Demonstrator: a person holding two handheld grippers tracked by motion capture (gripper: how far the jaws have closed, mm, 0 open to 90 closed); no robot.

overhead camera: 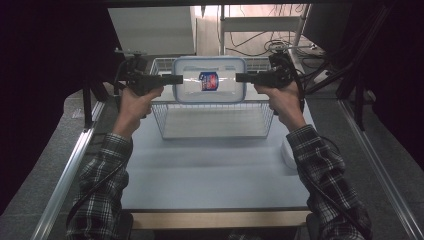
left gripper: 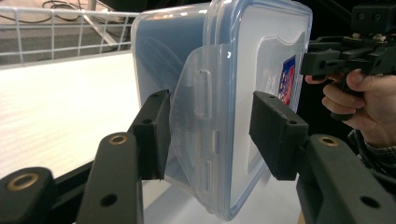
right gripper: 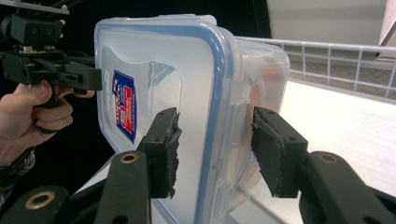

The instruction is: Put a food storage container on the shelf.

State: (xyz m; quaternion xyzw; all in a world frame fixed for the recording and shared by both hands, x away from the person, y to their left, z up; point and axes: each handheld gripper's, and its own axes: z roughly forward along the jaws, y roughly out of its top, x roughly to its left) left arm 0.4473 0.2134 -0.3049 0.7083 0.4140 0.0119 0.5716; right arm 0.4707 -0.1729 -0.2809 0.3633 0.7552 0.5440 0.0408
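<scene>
The box [overhead camera: 209,80] hung between the two grippers, above the wire basket [overhead camera: 212,120]. The left gripper [left gripper: 208,135] clamped one short end, the right gripper [right gripper: 215,149] the other. A white table [overhead camera: 210,170] lay beneath; dark curtains flanked it. The box's contents were hard to make out through the cloudy plastic.

A white table [overhead camera: 210,170] with a wooden front edge stands among dark curtains (cables [overhead camera: 260,42] trail behind).
</scene>
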